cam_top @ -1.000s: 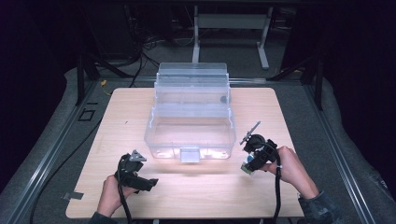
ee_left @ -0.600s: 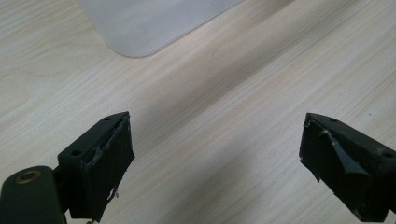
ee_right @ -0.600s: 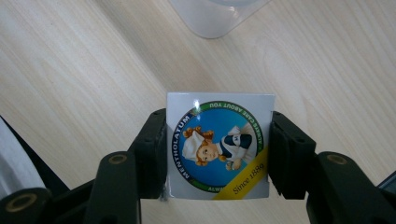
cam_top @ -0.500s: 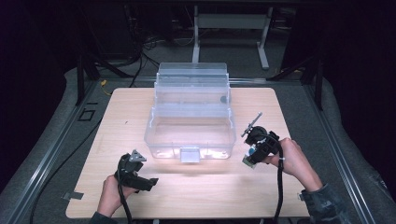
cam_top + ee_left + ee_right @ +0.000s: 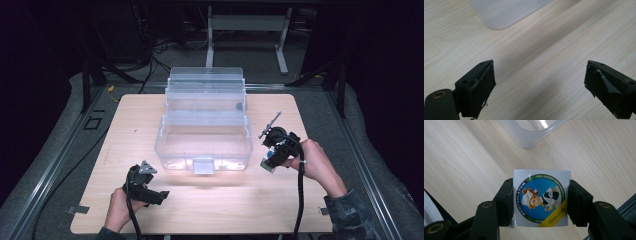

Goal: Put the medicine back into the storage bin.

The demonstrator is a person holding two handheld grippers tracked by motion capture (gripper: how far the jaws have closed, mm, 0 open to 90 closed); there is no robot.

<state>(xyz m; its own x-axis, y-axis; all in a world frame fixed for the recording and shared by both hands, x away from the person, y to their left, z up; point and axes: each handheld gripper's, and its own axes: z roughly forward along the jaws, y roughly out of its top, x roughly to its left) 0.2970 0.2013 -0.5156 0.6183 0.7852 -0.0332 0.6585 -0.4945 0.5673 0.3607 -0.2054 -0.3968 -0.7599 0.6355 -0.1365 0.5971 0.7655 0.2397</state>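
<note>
Right tool (image 5: 541, 202) clamps Mentholatum box (image 5: 541, 200); clear bin (image 5: 205, 135) just ahead-left. Lift above rim, keep box level. Left tool (image 5: 540, 87) wide, empty.

A dark lab recording bay: wooden table (image 5: 150, 125) on grey padded floor (image 5: 60, 150), metal stand legs (image 5: 247, 22), cables (image 5: 145, 55) behind.

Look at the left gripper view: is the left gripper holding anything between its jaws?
No. The left gripper has its jaws spread wide over the bare wooden table, with nothing between them.
</note>
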